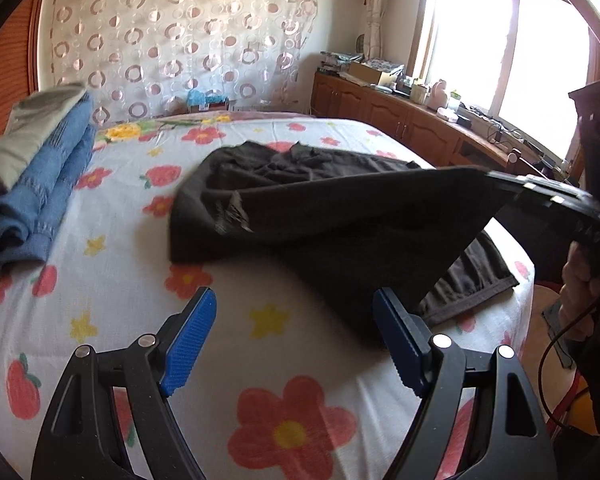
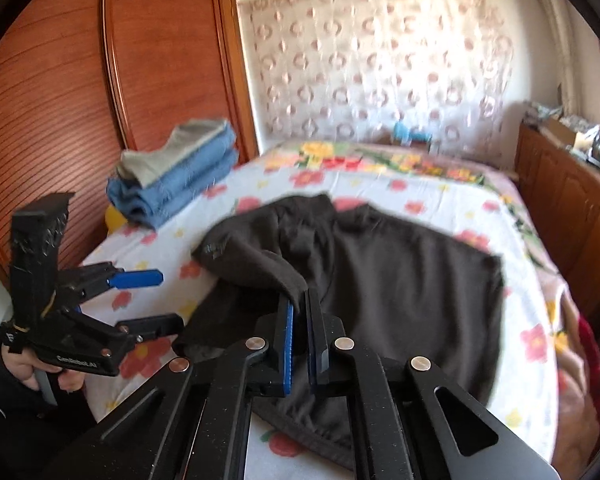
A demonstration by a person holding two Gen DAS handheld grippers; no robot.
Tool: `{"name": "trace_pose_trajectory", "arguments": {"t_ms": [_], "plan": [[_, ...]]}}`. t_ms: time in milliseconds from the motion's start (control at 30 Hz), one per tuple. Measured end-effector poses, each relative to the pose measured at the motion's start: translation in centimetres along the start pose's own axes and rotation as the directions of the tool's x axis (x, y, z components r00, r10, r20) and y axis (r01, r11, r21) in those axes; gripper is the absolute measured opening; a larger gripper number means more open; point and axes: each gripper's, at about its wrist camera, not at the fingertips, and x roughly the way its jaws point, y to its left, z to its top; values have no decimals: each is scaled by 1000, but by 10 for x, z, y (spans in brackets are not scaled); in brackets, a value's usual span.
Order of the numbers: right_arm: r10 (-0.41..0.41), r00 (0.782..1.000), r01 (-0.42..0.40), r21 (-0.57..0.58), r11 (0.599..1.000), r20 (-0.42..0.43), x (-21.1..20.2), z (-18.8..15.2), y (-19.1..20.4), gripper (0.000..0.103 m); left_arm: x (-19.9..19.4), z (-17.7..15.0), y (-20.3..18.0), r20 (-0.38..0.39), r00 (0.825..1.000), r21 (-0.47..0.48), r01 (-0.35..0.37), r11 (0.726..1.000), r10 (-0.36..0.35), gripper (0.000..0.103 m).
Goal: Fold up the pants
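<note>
We judge the fold to be partway through: the black pants (image 2: 400,280) lie spread across the middle of the bed (image 1: 112,280), reaching toward its near edge, and one part of them is lifted off the sheet and drawn across the rest. Our right gripper (image 2: 300,308) has its blue pads pressed together on that raised flap of dark cloth, so we are holding the pants there; in the left wrist view the same gripper (image 1: 500,184) shows at the right, with the fabric stretched taut from it down to the bed. Our left gripper (image 1: 296,320) hangs above the flowered sheet just beside the near edge of the pants, its jaws spread wide and gripping nothing. What is left, as we read it, is to lay the lifted part down, smooth it, and likely fold once more before the pants can join the folded stack of clothes (image 2: 176,172) at the far left corner of the bed. Much is hard to make out: both views are blurred, the dark cloth swallows its own seams, and we cannot tell whether the held part is a leg or the waistband, nor how many layers already lie beneath.
</note>
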Motion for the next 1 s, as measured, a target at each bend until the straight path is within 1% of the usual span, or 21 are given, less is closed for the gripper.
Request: {"name": "trace_pose_trajectory", "arguments": {"t_ms": [100, 267, 400, 567, 733, 833, 1000], "plan": [[-23, 999, 23, 7, 1000, 34, -16, 2, -6, 5, -1, 9, -6, 12, 1000, 10, 9, 1000, -9, 81], [-66, 996, 65, 14, 998, 64, -40, -6, -3, 5, 1, 21, -18, 19, 1000, 43, 21, 999, -22, 81], [-90, 994, 89, 22, 996, 69, -52, -14, 0, 5, 4, 25, -24, 19, 999, 51, 33, 998, -34, 81], [-125, 990, 123, 40, 992, 65, -57, -22, 7, 5, 7, 25, -30, 9, 999, 58, 38, 998, -39, 81], [-149, 988, 147, 66, 987, 35, -54, -29, 12, 5, 12, 23, -37, -5, 999, 72, 43, 996, -43, 81], [-160, 987, 160, 83, 984, -1, -53, -36, 11, 5, 15, 21, -41, -13, 999, 80, 47, 996, -46, 81], [-155, 985, 164, 124, 979, -76, -47, -46, 1, 5, 20, 18, -47, -33, 998, 80, 62, 995, -60, 81]]}}
